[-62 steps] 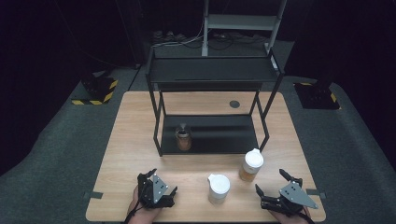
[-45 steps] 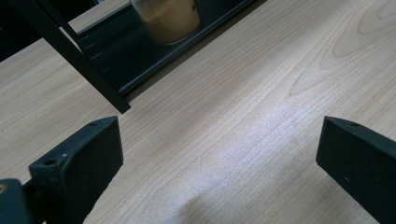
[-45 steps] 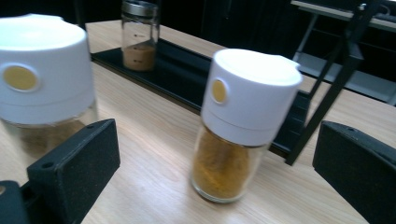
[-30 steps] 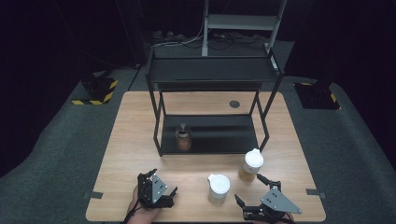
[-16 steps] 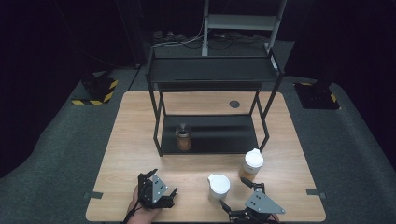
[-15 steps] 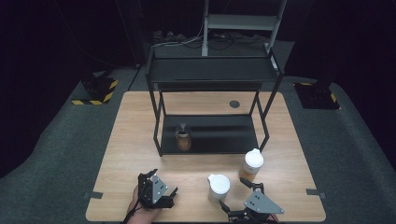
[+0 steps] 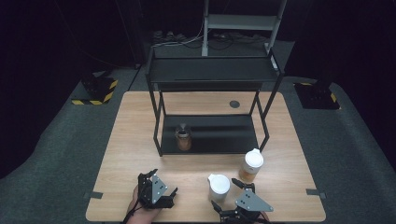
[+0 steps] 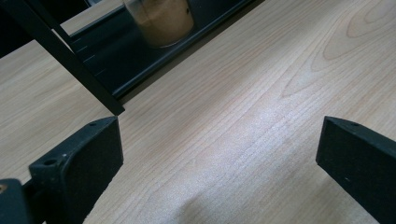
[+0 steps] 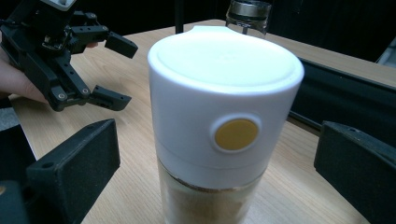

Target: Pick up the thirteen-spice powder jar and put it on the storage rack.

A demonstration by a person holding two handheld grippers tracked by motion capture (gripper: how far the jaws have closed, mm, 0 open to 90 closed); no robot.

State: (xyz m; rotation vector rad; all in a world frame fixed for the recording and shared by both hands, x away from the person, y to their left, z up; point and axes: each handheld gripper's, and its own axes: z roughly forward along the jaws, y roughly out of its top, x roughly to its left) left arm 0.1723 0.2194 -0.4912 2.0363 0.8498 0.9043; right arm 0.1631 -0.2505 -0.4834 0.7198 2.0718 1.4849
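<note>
The desk (image 7: 140, 135) has open wood around the near jars, though its near edge lies close behind the claws and the black shelf rack (image 7: 210, 74) stands farther back. The white-capped jar (image 9: 224, 126) stands near centre, between the spread right claw (image 9: 210, 172); likely rigid, smooth, moderately light, best gripped on the cap's sides. The left claw (image 8: 219, 154) hovers spread, pinching nothing.

One jar (image 7: 218, 187) stands between the right tool's (image 7: 227, 196) jaws.
</note>
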